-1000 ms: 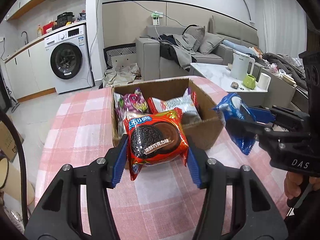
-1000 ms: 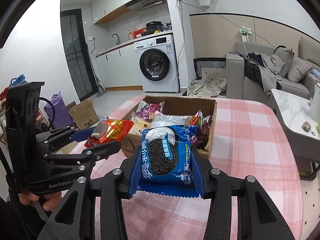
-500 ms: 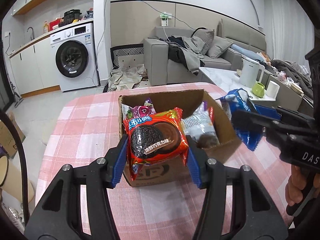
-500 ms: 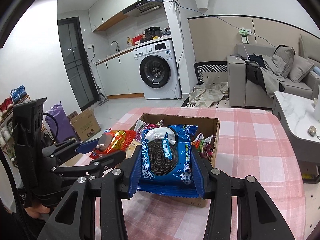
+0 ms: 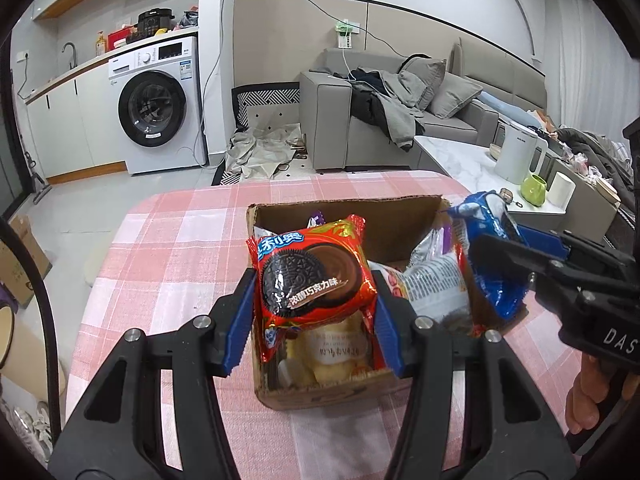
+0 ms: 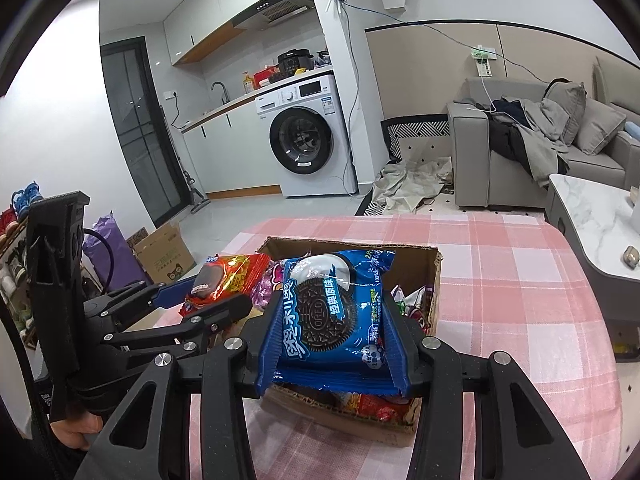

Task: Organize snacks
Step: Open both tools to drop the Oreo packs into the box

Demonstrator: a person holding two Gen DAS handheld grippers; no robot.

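On the pink-checked desk [image 5: 168, 264] the cardboard box [image 5: 340, 394] sits under both my jaws. Left gripper [image 5: 316, 300] clamps the red cookie pack [image 5: 314, 276], right gripper [image 6: 332, 320] the blue one [image 6: 332, 308]. I'd lower each before releasing, so neither snags the rim.

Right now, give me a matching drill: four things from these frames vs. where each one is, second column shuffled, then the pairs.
Things:
1. red cookie pack
2. blue cookie pack
3. cardboard box
4. washing machine

Places:
A. on the pink checked tablecloth
B. clamped in the right hand-held gripper
C. under the kitchen counter, in the background
D. clamped in the left hand-held gripper

Pairs: 1-D, 2-B, 3-A, 4-C
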